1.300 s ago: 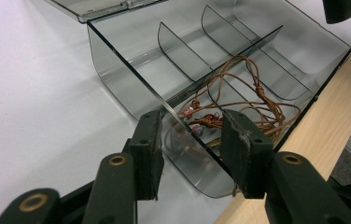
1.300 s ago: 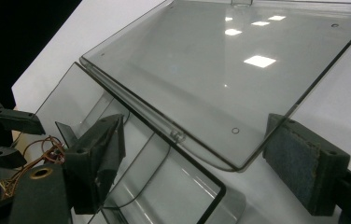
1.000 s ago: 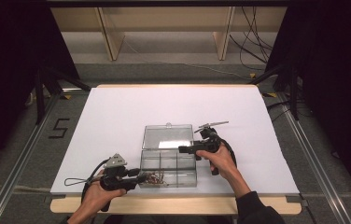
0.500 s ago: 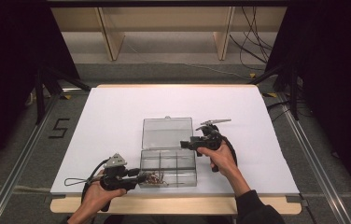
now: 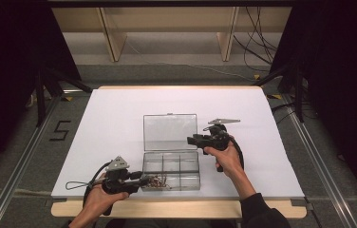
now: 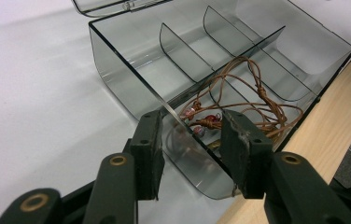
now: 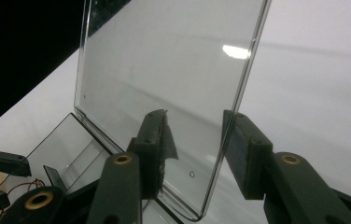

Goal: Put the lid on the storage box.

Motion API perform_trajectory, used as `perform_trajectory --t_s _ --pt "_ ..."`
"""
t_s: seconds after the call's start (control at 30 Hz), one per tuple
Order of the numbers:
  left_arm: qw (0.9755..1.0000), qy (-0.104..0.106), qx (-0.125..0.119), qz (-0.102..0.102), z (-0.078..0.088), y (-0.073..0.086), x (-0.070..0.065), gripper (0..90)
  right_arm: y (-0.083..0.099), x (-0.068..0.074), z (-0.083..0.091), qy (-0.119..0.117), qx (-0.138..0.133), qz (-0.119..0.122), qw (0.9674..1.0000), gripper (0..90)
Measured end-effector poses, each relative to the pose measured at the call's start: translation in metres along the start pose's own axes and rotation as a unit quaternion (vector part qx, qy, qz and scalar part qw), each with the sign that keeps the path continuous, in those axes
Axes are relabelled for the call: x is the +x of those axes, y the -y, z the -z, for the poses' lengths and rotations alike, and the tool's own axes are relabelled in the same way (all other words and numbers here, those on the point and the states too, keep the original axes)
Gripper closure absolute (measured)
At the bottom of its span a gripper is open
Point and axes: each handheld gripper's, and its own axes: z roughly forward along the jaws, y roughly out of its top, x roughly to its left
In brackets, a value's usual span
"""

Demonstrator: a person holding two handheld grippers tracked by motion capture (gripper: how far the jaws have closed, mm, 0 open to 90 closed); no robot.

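White table (image 5: pixel 119 118): clear box (image 5: pixel 172 170), lid (image 5: pixel 170 132) upright, hinge running left-right.

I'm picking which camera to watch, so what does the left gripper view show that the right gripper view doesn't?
Left gripper view: the clear box's dividers up close, the beads and knots of the brown cord coiled inside, and the left gripper straddling the box's wall.

Right gripper view: the raised lid standing up, its edge between the jaws of the right gripper. These have just been closing, and the pads do not yet press on it.

Both: the white table, part of the open box and a bit of the cord.
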Motion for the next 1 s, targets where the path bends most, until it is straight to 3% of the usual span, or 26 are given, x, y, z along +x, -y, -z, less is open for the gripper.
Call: perform_trajectory --t_s 0.07,0.17,0.2,0.37,0.63,0.67,0.83,0.87,1.0 --pt "1.0000 0.000 0.000 0.000 0.000 0.000 0.000 58.7 0.000 0.002 0.001 0.004 0.003 -0.007 1.0000 61.5" --pt "1.0000 0.001 -0.002 0.000 0.000 0.000 0.000 58.8 -0.002 0.001 0.003 -0.006 -0.009 0.010 0.9999 62.1" --pt "0.9999 0.001 -0.012 0.010 -0.001 0.000 -0.001 58.7 -0.003 0.002 0.005 -0.007 -0.013 0.009 0.9998 61.9" --pt "0.9998 0.002 -0.015 0.013 -0.001 0.001 -0.001 59.2 -0.004 0.005 0.009 -0.012 -0.013 0.009 0.9998 64.9" --pt "0.9998 0.001 -0.015 0.012 0.000 0.000 -0.001 59.5 -0.005 0.009 0.017 -0.010 -0.027 0.038 0.9989 72.8" --pt "0.9998 0.001 -0.016 0.012 0.000 0.000 -0.001 59.5 -0.005 0.012 0.019 -0.011 -0.022 0.022 0.9995 73.3" --pt "0.9997 0.001 -0.019 0.012 0.000 0.000 -0.001 59.1 -0.006 0.011 0.022 -0.011 -0.033 0.052 0.9980 74.1" --pt "0.9997 0.001 -0.019 0.012 0.000 0.000 -0.001 59.1 -0.005 0.014 0.023 -0.014 -0.033 0.036 0.9987 74.2" --pt "0.9997 0.004 -0.022 0.013 0.000 0.000 -0.001 58.4 -0.006 0.014 0.025 -0.016 -0.039 0.049 0.9979 74.3"
